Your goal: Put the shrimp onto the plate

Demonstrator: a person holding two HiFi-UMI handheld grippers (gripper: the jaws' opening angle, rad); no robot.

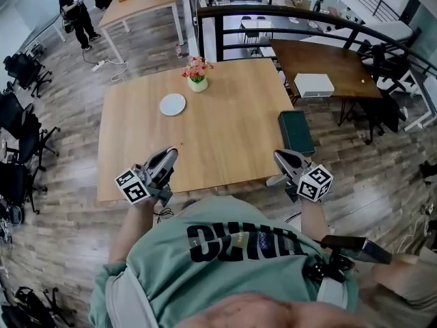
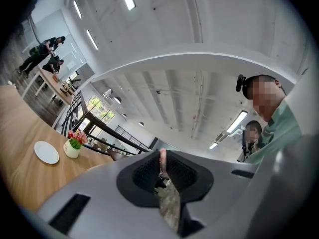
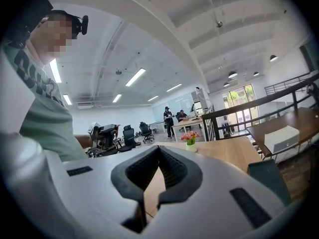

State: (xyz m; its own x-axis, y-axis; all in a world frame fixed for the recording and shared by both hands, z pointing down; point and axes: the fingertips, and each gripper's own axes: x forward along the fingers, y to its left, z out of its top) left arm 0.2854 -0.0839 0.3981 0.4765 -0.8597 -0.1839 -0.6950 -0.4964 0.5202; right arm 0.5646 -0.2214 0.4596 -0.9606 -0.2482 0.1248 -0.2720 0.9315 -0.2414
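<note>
A white plate (image 1: 173,104) lies on the light wooden table (image 1: 225,135), left of centre, and shows again in the left gripper view (image 2: 46,152). My left gripper (image 1: 169,154) hovers over the table's front edge by my body, tilted upward. It is shut on a small pink shrimp (image 2: 162,159), pinched between the dark pads; in the head view the shrimp is hidden. My right gripper (image 1: 279,155) hangs at the front right corner, its tips (image 3: 158,148) together with nothing between them. Both grippers are well short of the plate.
A flower pot (image 1: 197,74) stands just behind the plate, to its right. A dark green box (image 1: 295,132) sits at the table's right edge. A brown table with a white box (image 1: 313,84) and a black railing lie beyond. People stand far left (image 1: 77,12).
</note>
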